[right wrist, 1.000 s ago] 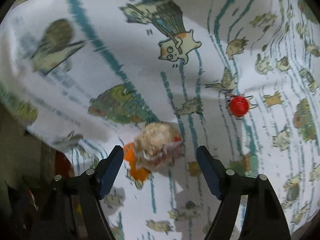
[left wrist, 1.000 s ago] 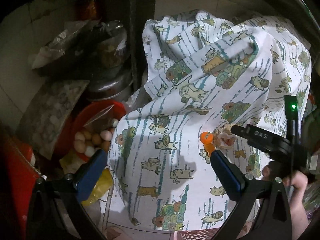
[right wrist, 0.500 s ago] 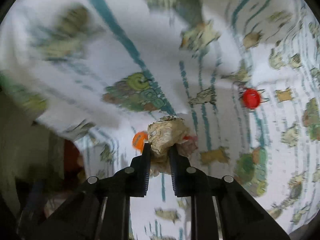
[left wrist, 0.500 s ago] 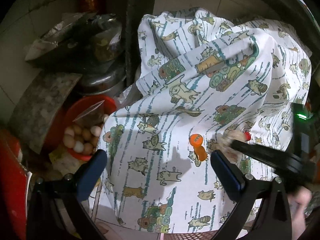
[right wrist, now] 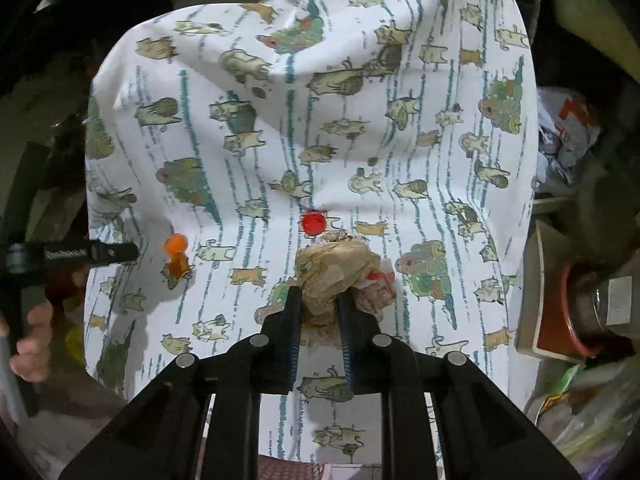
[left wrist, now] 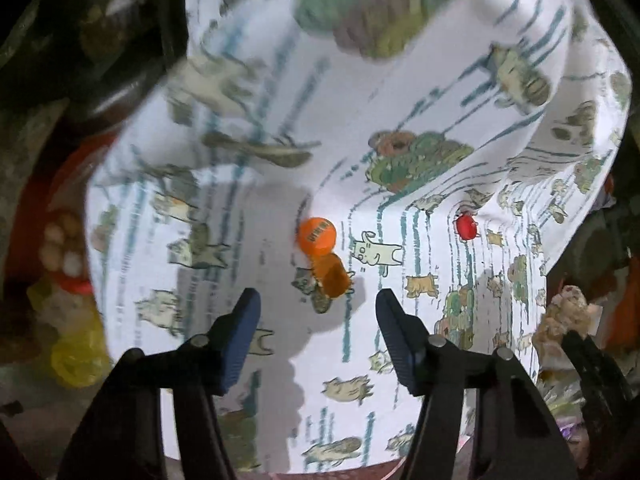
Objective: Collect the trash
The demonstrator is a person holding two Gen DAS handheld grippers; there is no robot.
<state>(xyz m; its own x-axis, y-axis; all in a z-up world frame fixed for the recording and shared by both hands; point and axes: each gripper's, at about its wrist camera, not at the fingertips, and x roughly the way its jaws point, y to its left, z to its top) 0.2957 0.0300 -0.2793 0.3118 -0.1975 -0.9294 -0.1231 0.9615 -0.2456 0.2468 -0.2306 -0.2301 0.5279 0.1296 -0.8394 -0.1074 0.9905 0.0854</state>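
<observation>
A white cat-print cloth (left wrist: pixel 420 92) (right wrist: pixel 304 120) covers the surface. On it lie an orange bottle cap (left wrist: pixel 317 234) with an orange piece (left wrist: pixel 333 276) beside it, both also in the right wrist view (right wrist: pixel 175 245), and a red bottle cap (left wrist: pixel 466 227) (right wrist: pixel 313 223). My left gripper (left wrist: pixel 318 312) is open, just short of the orange cap. My right gripper (right wrist: pixel 318 300) is shut on a crumpled brown paper wad (right wrist: pixel 334 270), held above the cloth; the wad also shows in the left wrist view (left wrist: pixel 566 316).
Left of the cloth are a red bowl of eggs (left wrist: pixel 60 236), a yellow bag (left wrist: pixel 76 352) and dark pots (left wrist: pixel 100 20). Right of the cloth are plastic bags (right wrist: pixel 568 128), a red container with a jar (right wrist: pixel 588 312) and more wrappers (right wrist: pixel 580 408).
My right gripper shut on the paper wad and pulled it back off the cloth. My left gripper moved closer to the orange cap and its jaws narrowed a little.
</observation>
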